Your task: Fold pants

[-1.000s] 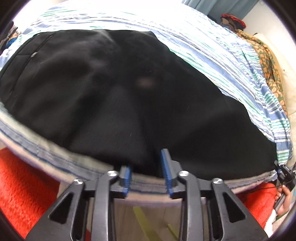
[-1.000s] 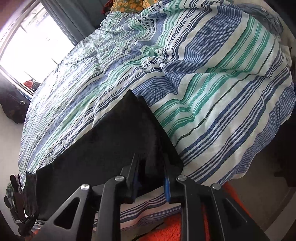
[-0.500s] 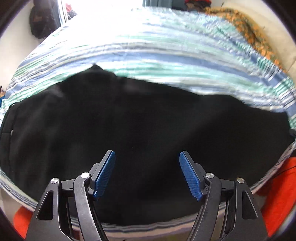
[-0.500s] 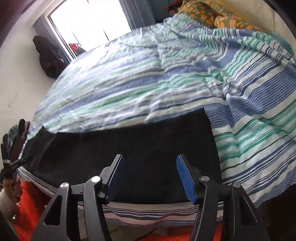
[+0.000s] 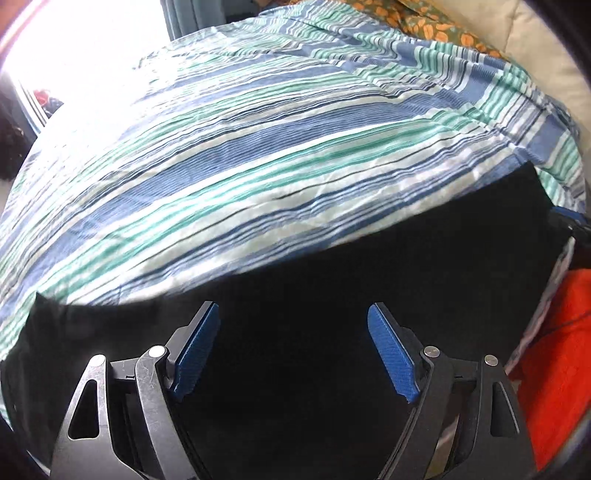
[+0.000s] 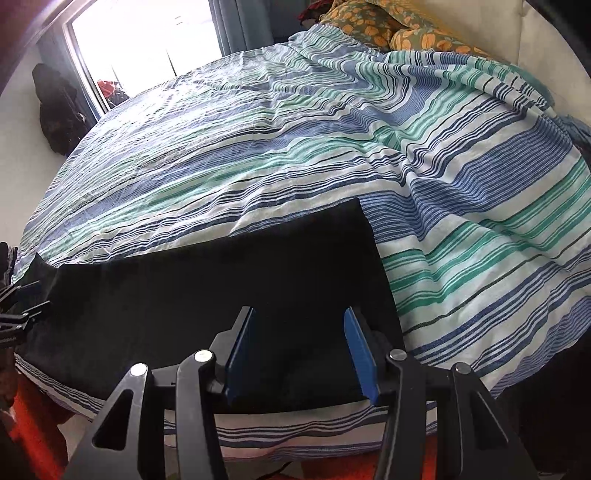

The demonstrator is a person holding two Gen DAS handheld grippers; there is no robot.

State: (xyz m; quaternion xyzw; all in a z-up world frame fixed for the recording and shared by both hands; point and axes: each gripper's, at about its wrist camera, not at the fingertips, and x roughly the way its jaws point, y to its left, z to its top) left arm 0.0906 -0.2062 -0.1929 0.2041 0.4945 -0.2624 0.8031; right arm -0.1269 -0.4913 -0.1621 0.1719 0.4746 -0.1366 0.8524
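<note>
Both hand-held grippers, left (image 5: 293, 349) and right (image 6: 300, 350), are held released, nothing grasped, above black pants (image 6: 207, 291) laid flat on the striped bed (image 6: 332, 147).

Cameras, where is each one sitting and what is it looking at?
Left wrist: sits on the left gripper, looking along its spread blue fingers over the black pants towards the striped bedsheet; an orange rug lies right.
Right wrist: sits on the right gripper, fingers apart above the pants' right end, facing the window and floral pillows; the other gripper peeks in at far left.
Shared: both see the pants, the bedsheet and the pillows.
</note>
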